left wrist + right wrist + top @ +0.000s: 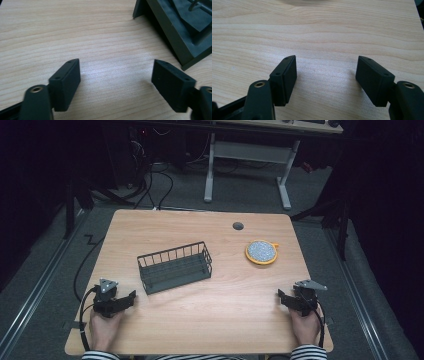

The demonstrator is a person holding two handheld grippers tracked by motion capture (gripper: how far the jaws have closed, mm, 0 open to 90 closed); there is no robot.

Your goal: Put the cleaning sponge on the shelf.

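- The left gripper [131,296] rests low on the table [225,320], jaws apart and holding nothing; it looks like a waiting pose.
- The right gripper [280,295] sits the same way, jaws apart and holding nothing.
- The dark wire basket [175,266] lies near the left gripper, within easy reach.
- The orange round lid [261,252] lies farther back, right of the basket.

Tongs [325,80] spread above bare table [324,30].

High view overlooks table [200,320]; gripper views skim it closely.
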